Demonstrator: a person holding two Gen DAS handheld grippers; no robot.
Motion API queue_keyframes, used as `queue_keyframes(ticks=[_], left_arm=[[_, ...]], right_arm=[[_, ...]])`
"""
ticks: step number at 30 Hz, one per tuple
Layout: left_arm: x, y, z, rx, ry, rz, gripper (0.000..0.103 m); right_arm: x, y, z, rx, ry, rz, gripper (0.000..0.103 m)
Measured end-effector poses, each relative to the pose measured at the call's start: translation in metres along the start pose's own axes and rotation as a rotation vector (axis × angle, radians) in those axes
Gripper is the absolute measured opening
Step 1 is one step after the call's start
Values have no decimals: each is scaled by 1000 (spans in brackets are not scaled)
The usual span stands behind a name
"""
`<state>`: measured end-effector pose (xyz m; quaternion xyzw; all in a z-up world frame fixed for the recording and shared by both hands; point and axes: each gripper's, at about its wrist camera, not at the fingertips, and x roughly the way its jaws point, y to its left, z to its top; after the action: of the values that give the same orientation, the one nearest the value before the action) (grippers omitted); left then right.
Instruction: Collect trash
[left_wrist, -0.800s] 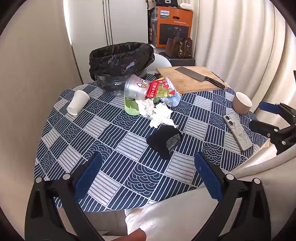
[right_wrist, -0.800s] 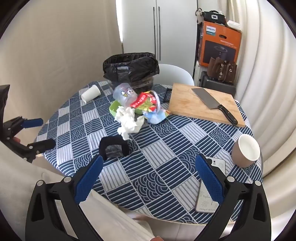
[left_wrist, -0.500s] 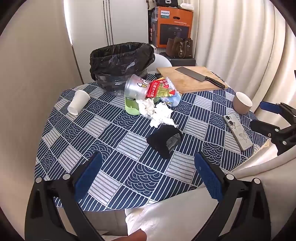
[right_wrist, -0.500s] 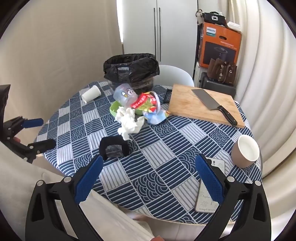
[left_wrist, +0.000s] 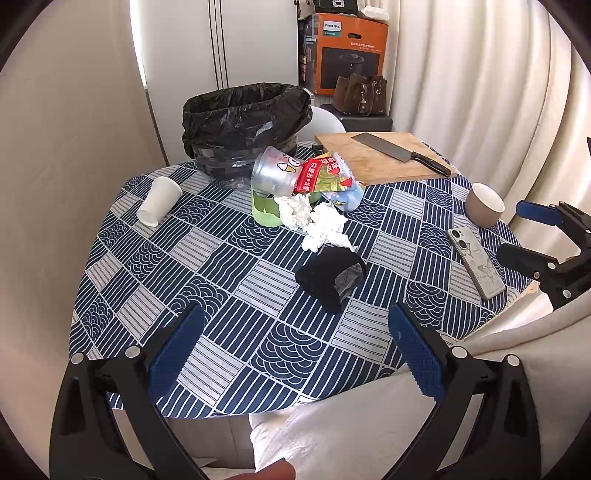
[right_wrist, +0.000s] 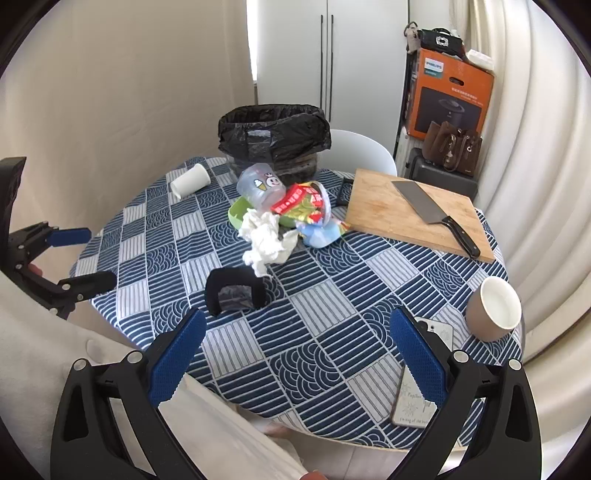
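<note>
**Both tools spread and held off the near edge of the bench**

Left tool (left_wrist: 295, 343): fingers spread wide, nothing between the blue pads (left_wrist: 176, 354). It is held over the near edge of the bench (left_wrist: 207, 280), pointing across the patterned cloth toward the far side. In the right wrist view the same tool appears at the left margin, side-on, off the bench edge and clear of all items.

Right tool (right_wrist: 297, 343): fingers likewise spread, holding nothing. It sits at the near right edge of the bench, above the phone (right_wrist: 417, 387), which lies flat beside the brown cup (right_wrist: 493, 308). In the left wrist view it shows at the right margin, off the bench edge, just beyond the phone.

Trash location: a pile lies at bench centre, in front of the black-lined bin (left_wrist: 245, 125). It comprises crumpled tissues (left_wrist: 317, 221), a clear plastic cup (left_wrist: 275, 171) lying tipped, a red snack wrapper (left_wrist: 321, 175) and a green bowl (left_wrist: 264, 214). All are in contact with one another. A black object (left_wrist: 330, 275) lies just nearer than the tissues. A white paper cup (left_wrist: 159, 201) lies on its side at the left, well apart from the pile.

Other items: a cutting board (right_wrist: 413, 214) with a cleaver (right_wrist: 428, 212) on it occupies the far right of the bench.
</note>
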<state>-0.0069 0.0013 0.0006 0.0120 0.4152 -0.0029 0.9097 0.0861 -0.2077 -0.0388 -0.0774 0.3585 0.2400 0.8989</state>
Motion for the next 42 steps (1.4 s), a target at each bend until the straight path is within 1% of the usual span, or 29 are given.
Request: queue_keyframes(ticks=[13,42], left_arm=[[5,1,1,-1,6,-20,97],[9,6,0,-16,26,-16,97]], right_arm=[[3,4,0,-16,13,-3,95],[13,6,2,-39,45,30,95]])
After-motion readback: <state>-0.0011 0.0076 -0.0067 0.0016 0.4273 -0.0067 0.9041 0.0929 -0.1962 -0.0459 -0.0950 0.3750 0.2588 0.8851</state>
